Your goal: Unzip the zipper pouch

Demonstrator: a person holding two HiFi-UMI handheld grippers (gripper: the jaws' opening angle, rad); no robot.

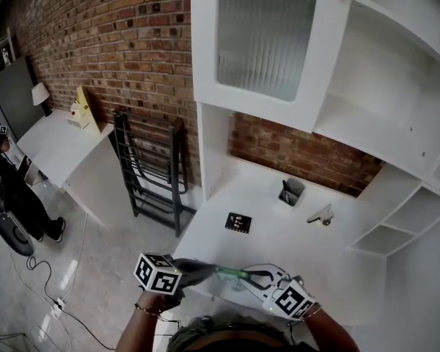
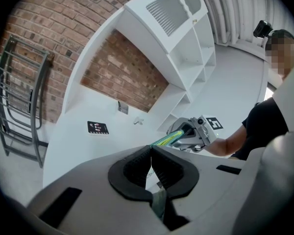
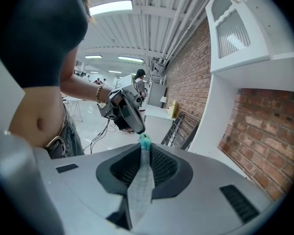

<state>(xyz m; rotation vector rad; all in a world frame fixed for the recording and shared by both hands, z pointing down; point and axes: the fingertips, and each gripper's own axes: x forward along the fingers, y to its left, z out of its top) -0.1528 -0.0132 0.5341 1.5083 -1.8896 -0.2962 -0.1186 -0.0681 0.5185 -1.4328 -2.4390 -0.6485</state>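
Head view: the pouch (image 1: 232, 273) hangs taut between my grippers over the table (image 1: 279, 233) edge. Left gripper (image 1: 207, 270) is clamped on its zipper end, right gripper (image 1: 258, 277) on the pale fabric. I judge it light, limp and slick, so I'd pinch the pull tab firmly.

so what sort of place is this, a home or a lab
Likely a staged home corner inside a big industrial hall: a white shelf unit against a brick wall, yet a corrugated ceiling with strip lights overhead and cables trailing on the floor.
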